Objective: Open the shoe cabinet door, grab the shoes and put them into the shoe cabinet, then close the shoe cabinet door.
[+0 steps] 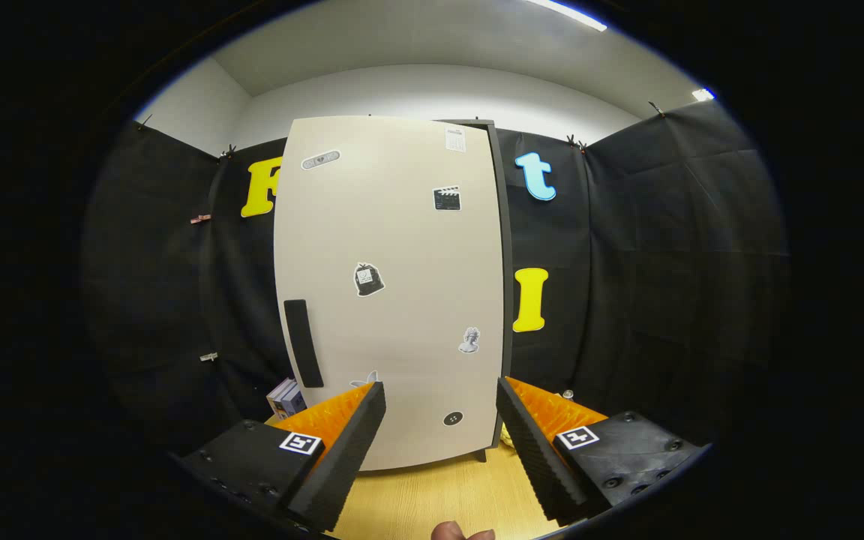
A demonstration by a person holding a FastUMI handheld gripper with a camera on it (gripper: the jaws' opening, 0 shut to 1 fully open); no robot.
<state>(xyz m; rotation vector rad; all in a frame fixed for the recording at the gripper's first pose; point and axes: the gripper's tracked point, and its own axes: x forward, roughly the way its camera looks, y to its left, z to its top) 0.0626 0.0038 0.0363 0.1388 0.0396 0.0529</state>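
Far left, beyond our fingers, we see a small stack of boxes [286,397] on the floor by the booth wall, just left of the cabinet's lower corner. Next, the left finger [342,450], black ribbed pad w/ orange backing, rises toward the door's lower left. The gripper [439,409] is wide open, nothing betw. the fingers, nothing touched.

Straight ahead, the shoe cabinet [505,285] stands upright on the wooden floor [439,499]; its pale door [394,285] looks shut, dark frame edge showing along the right side. A black vertical handle [303,343] sits near the door's left edge, just above the left finger tip. Several small stickers dot the door front.

At the bottom, betw. the fingers, a bit of the person's hand [460,533] shows. The right finger [533,442] points up beside the cabinet's lower right corner. Just behind it, something small and yellowish [505,433] lies on the floor; can't tell what it is. We can't make out the shoes.
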